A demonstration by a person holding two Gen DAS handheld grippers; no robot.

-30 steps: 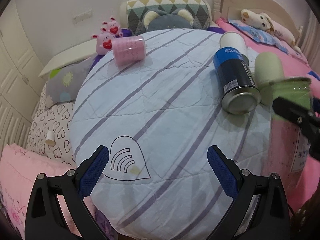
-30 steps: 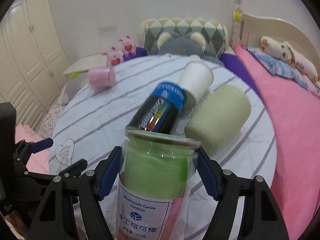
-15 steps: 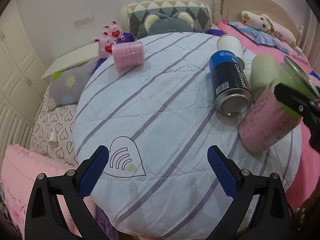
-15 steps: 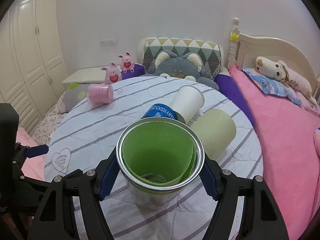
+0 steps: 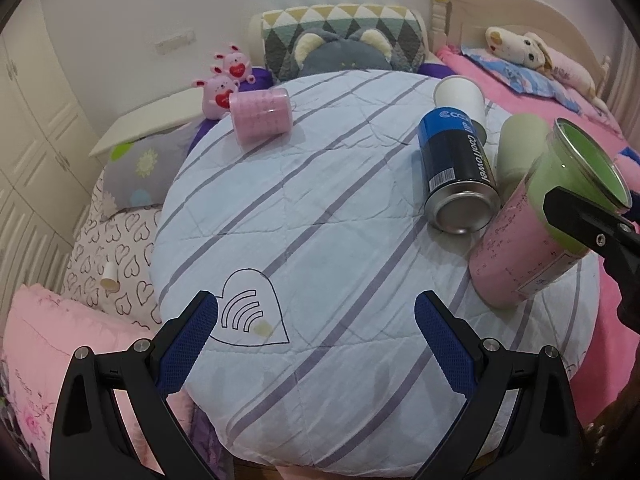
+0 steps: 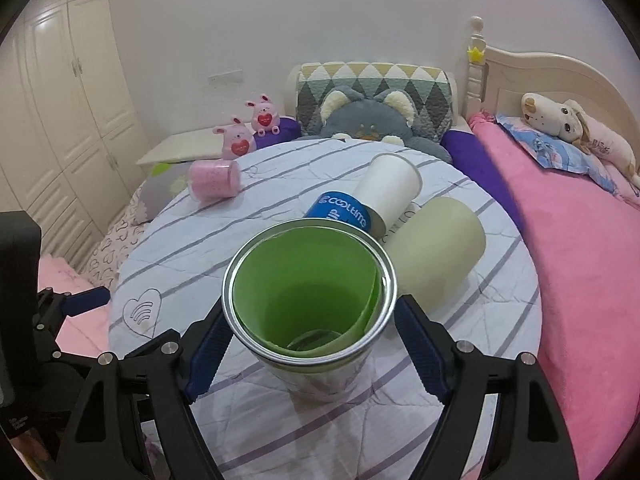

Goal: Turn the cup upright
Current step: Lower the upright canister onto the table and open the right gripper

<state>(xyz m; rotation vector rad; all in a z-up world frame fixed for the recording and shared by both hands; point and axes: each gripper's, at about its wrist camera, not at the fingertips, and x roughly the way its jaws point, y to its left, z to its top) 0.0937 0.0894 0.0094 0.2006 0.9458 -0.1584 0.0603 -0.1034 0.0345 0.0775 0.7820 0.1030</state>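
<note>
A clear cup with a green and pink paper lining point(image 6: 310, 300) stands upright, mouth up, on the round striped table point(image 6: 200, 248). My right gripper point(image 6: 310, 344) has its blue pads on either side of the cup, close to its wall; contact is unclear. In the left wrist view the same cup point(image 5: 536, 232) stands at the table's right edge with a black finger point(image 5: 588, 224) across it. My left gripper point(image 5: 316, 336) is open and empty over the table's front edge.
A blue and black can point(image 5: 456, 176), a white paper cup point(image 5: 460, 100) and a pale green cup point(image 5: 518, 148) lie on their sides behind the cup. A pink cup point(image 5: 260, 116) lies at the far left. A bed point(image 6: 580, 240) lies to the right.
The cup went from held high and upside down in my right gripper to standing mouth up on the table. The left gripper barely moved.
</note>
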